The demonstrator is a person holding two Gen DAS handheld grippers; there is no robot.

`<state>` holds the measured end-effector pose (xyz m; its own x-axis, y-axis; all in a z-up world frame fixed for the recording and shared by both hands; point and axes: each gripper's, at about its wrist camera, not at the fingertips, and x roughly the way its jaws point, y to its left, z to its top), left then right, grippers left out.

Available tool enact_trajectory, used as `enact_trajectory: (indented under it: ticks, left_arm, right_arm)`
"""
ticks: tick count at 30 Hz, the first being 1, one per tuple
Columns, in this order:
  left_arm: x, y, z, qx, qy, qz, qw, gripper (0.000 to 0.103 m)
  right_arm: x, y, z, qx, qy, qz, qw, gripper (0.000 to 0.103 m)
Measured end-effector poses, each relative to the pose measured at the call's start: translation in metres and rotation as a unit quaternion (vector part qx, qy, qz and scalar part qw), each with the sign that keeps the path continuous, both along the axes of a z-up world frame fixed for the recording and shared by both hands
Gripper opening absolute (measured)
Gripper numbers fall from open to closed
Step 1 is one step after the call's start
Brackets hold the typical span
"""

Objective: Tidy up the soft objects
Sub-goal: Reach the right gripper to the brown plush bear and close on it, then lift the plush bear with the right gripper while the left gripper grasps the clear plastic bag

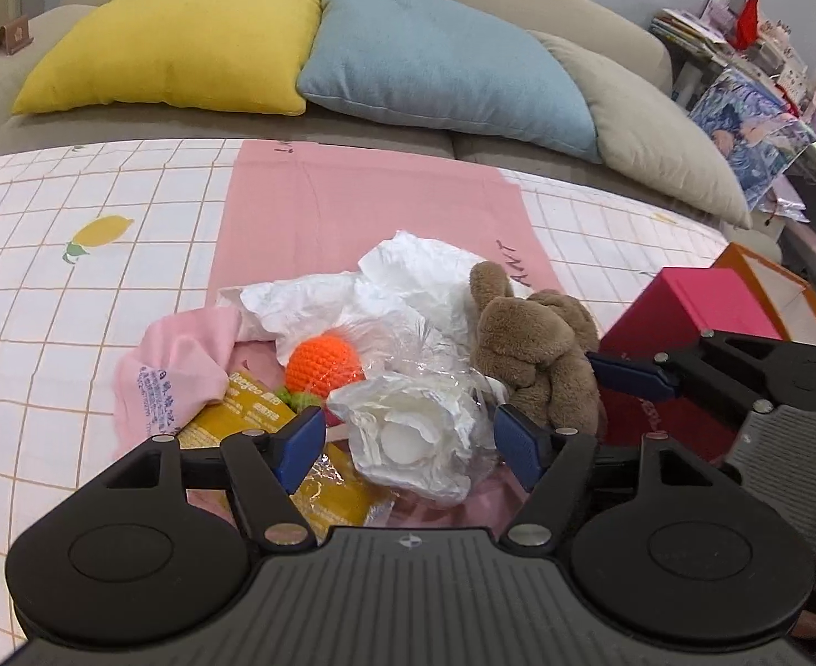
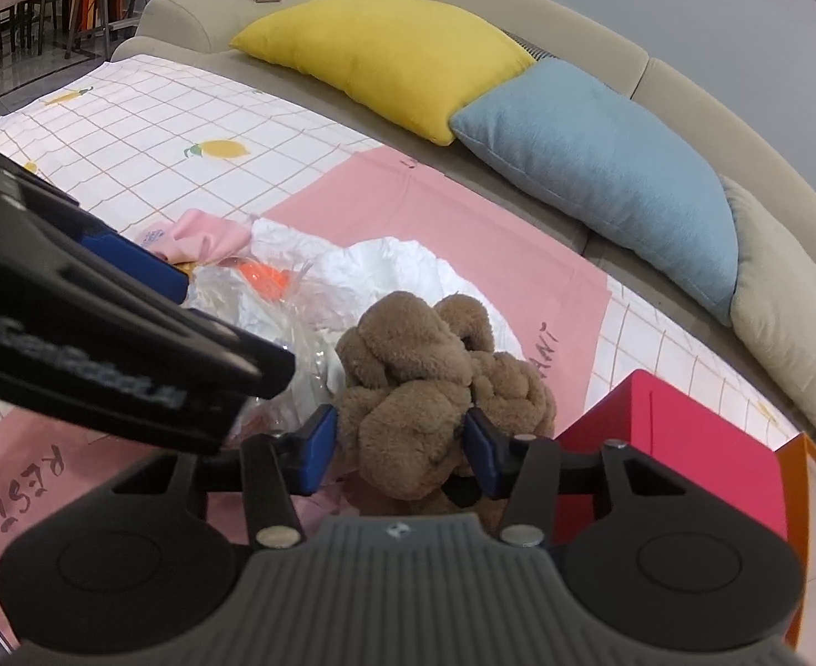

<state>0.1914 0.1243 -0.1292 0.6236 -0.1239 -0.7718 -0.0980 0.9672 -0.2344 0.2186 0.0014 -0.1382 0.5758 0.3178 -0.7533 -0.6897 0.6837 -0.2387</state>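
A pile of soft things lies on a pink mat (image 1: pixel 374 205). It holds a brown plush toy (image 1: pixel 535 349), an orange crocheted ball (image 1: pixel 324 363), crumpled white paper (image 1: pixel 385 288), a clear plastic wrapper with a white disc (image 1: pixel 408 438), a pink cloth (image 1: pixel 180 372) and a yellow packet (image 1: pixel 252 416). My left gripper (image 1: pixel 408 438) is open around the plastic wrapper. My right gripper (image 2: pixel 399 438) has its blue pads against both sides of the brown plush toy (image 2: pixel 419 388).
A red box (image 1: pixel 690 327) (image 2: pixel 663 433) stands right of the pile, with an orange box (image 1: pixel 785 283) behind it. A checked lemon-print sheet (image 1: pixel 75 277) covers the surface. Yellow (image 1: pixel 175 44), blue (image 1: pixel 446 61) and beige (image 1: pixel 657 133) cushions lean on the sofa.
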Motion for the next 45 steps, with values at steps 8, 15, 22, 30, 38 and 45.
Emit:
enact_trajectory:
  ticks: [8, 15, 22, 30, 38, 45]
  left_arm:
    - [0.009, -0.007, -0.008, 0.023, 0.015, -0.005, 0.9996, 0.074]
    - [0.004, -0.011, 0.003, 0.046, -0.002, -0.011, 0.9989, 0.047]
    - [-0.013, -0.020, 0.031, 0.082, -0.038, 0.000, 0.9959, 0.041]
    - [-0.037, -0.023, 0.068, 0.105, -0.066, 0.023, 0.9920, 0.041]
    - [-0.065, -0.029, 0.075, 0.105, -0.067, 0.034, 0.9916, 0.041]
    - [-0.089, -0.045, 0.078, 0.086, -0.073, 0.027, 0.9933, 0.041]
  right_arm:
    - [-0.001, -0.004, 0.001, 0.002, 0.000, 0.002, 1.000, 0.028]
    - [-0.009, -0.010, 0.008, 0.001, -0.023, 0.019, 1.000, 0.024]
    - [-0.016, -0.017, 0.031, 0.025, -0.037, 0.029, 0.999, 0.023]
    - [-0.033, -0.025, 0.073, 0.075, -0.064, 0.032, 0.995, 0.023]
    - [-0.066, -0.058, 0.114, 0.148, -0.054, 0.016, 0.987, 0.023]
    - [-0.098, -0.095, 0.129, 0.170, -0.043, -0.004, 0.984, 0.023]
